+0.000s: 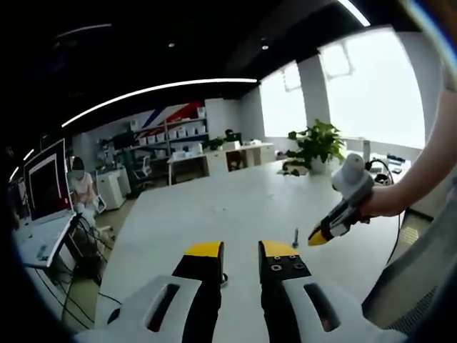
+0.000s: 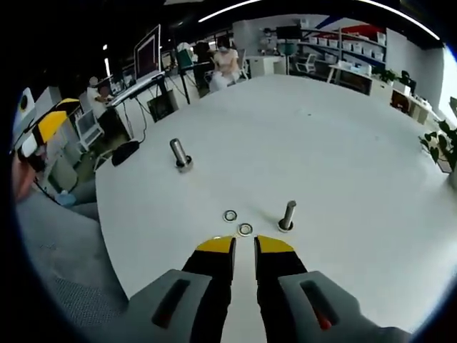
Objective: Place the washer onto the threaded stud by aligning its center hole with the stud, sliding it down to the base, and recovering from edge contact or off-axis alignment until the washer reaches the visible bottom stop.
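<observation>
- right gripper (image 2: 244,246): jaws nearly together, thin gap, nothing held; hovers just short of the two washers
- washers: near washer (image 2: 245,229) just ahead of the jaw tips, second washer (image 2: 230,215) beside it, both flat on the table, neither on a stud
- threaded stud (image 2: 286,215) upright just right of the washers; second stud (image 2: 180,154) farther back left, well apart
- left gripper (image 1: 241,251): jaws narrowly apart, empty, above the table edge; right gripper also seen here (image 1: 319,236) in a hand (image 1: 385,201), near a stud (image 1: 295,236)
- risk: flat thin washer is hard to pinch off a smooth top, likely to slide or flip out of the jaws
- risk: two washers close together, a closing jaw may nudge or grab the wrong one
- risk: tilted washer would catch on the threads and jam off-axis; a bump could tip the stud
- surface: large white table (image 2: 343,143), smooth and bare
- room: open office, desks, monitors (image 1: 46,182), shelving, potted plant (image 1: 314,145), bright windows, seated people in the background
</observation>
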The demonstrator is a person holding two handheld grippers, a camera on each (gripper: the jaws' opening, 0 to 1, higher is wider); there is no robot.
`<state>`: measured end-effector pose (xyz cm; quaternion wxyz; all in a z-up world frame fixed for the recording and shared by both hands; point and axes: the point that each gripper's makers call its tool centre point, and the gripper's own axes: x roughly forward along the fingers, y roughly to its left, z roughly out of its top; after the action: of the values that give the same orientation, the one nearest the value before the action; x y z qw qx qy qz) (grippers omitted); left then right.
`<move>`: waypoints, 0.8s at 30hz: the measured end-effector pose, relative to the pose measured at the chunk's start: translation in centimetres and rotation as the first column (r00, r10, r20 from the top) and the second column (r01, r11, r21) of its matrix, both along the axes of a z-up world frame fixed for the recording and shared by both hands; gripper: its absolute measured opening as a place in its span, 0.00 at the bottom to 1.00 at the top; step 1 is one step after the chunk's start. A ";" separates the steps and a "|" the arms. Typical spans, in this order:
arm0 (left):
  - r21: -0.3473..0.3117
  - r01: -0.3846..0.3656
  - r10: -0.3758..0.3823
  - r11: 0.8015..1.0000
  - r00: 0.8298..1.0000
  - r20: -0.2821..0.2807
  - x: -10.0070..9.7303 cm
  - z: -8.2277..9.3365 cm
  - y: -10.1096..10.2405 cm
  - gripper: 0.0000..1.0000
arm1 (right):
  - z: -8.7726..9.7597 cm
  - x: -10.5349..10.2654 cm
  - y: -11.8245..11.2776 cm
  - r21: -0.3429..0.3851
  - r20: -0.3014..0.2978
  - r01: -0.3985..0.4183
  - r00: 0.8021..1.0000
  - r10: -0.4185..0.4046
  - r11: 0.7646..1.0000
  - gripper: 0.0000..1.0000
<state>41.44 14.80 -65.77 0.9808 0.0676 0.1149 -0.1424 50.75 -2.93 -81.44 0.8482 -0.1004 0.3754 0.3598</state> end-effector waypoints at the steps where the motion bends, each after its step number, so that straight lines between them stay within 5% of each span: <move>1: 0.000 0.000 0.000 1.000 1.000 0.000 0.0 0.0 0.0 0.17 | -0.1 0.0 0.0 0.001 -0.002 -0.001 1.000 0.001 1.000 0.13; 24: -0.003 0.007 -0.007 1.000 1.000 -0.012 0.1 -0.3 -0.1 0.17 | -2.0 0.3 1.2 -0.039 -0.034 -0.025 0.999 0.024 0.999 0.13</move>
<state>41.52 14.66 -66.04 0.9797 0.0655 0.1205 -0.1462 51.07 -1.71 -83.49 0.8352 -0.1157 0.3952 0.3645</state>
